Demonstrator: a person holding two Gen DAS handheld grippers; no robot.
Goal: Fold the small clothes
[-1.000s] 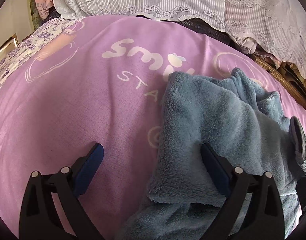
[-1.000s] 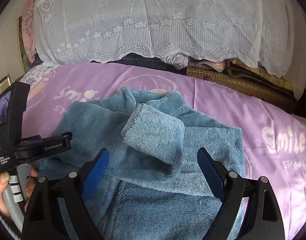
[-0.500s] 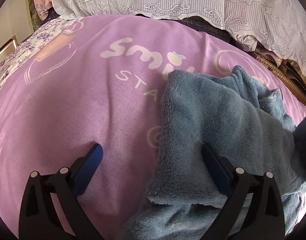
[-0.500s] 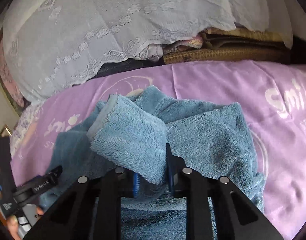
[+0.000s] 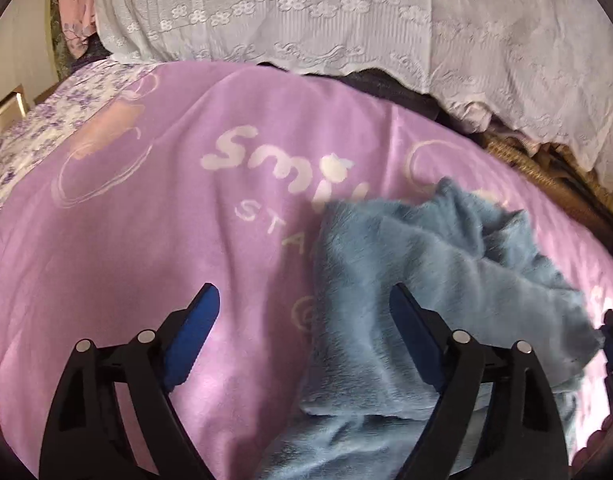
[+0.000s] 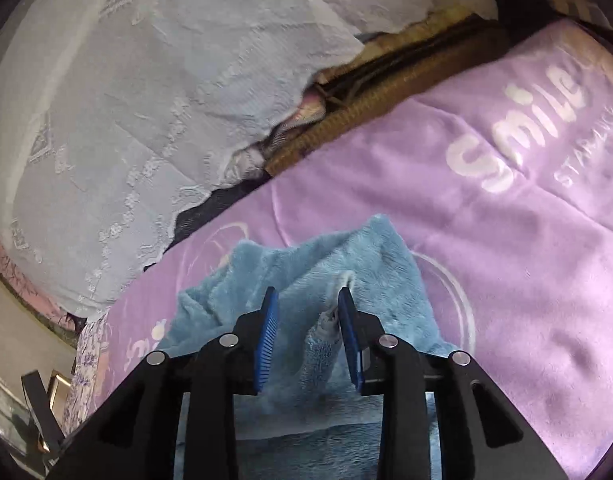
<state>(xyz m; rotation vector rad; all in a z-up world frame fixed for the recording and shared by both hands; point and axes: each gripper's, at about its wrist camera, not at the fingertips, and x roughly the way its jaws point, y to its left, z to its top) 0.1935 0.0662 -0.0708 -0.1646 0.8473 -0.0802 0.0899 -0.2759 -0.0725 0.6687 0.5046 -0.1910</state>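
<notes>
Fleece garment (image 6: 306,360) sits pinched in the right gripper (image 6: 308,308) (left gripper (image 5: 304,300) spread wide, holding nothing) on the purple blanket (image 5: 126,260).

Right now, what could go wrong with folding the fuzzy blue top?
1. The cuff fills only part of the gap in the right tool, so it might slip out mid-fold.
2. The left tool is open and holds nothing, so the blue top could drag or bunch on the purple blanket.
</notes>
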